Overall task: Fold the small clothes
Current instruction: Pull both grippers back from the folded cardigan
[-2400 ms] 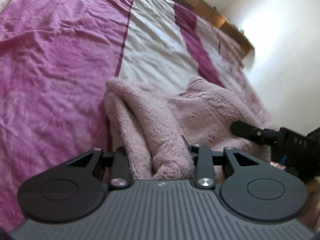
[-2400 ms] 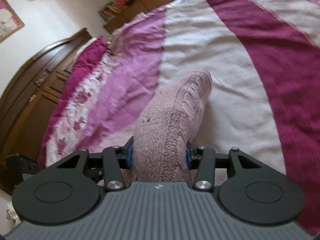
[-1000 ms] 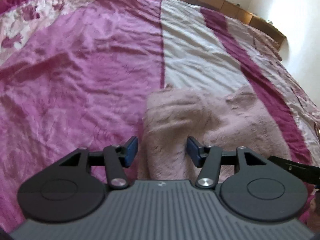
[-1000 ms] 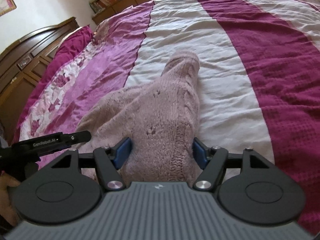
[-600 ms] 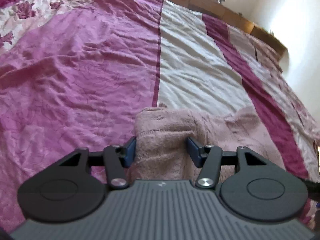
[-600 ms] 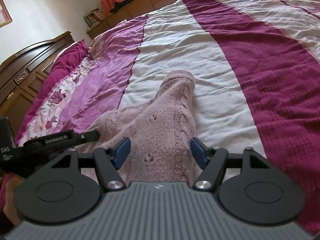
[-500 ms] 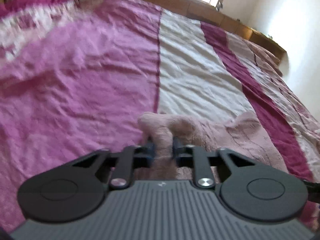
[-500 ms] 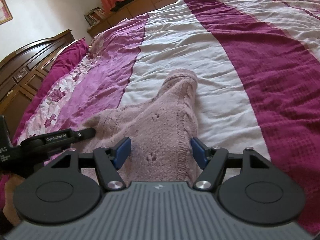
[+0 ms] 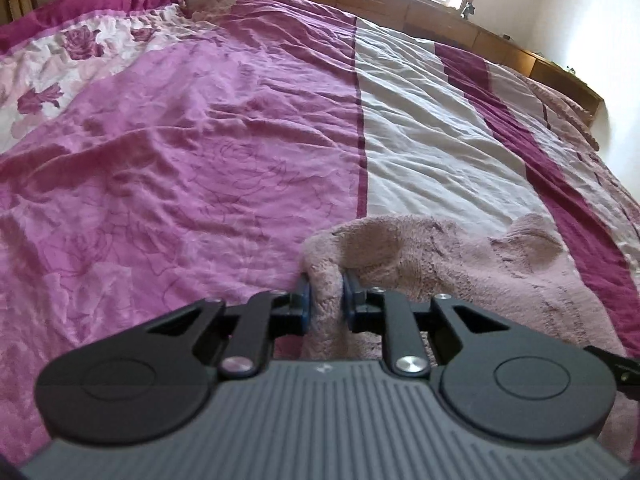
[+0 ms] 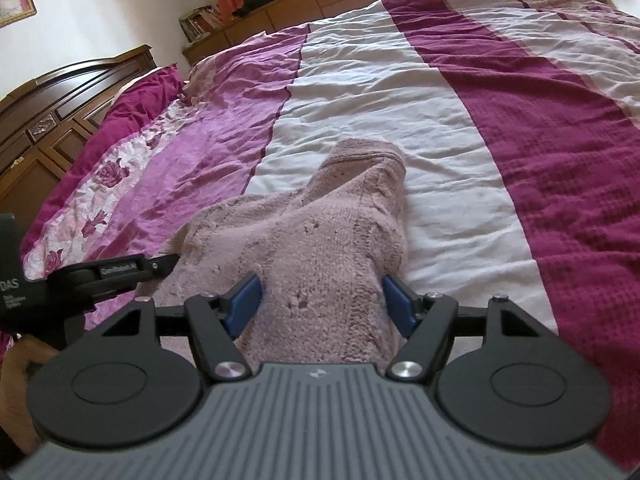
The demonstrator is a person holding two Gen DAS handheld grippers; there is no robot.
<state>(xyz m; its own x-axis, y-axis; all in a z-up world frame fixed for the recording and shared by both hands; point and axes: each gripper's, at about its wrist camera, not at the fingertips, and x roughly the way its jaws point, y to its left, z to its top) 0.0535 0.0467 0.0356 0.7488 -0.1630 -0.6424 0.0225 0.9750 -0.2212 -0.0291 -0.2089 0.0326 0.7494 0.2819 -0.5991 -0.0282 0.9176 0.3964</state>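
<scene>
A pale pink knitted garment [image 9: 460,264] lies crumpled on the striped bedspread [image 9: 200,160]. My left gripper [image 9: 325,288] is shut on a raised fold at the garment's left edge, the blue pads pinching the knit. In the right wrist view the same garment [image 10: 320,236] runs away from me, one sleeve stretched onto the white stripe. My right gripper [image 10: 320,292] stands open, its blue pads on either side of the garment's near part without squeezing it. The left gripper [image 10: 160,266] shows at the garment's left edge in that view.
The bedspread [image 10: 540,140] has pink, white and dark magenta stripes and spreads wide on all sides. A dark wooden headboard [image 10: 60,120] stands at the left, a wooden ledge [image 9: 440,20] under a window at the far end. A hand [image 10: 24,356] holds the left tool.
My left gripper moved in on the garment's left edge and shut on a fold of it. The right gripper stayed open and barely moved.
</scene>
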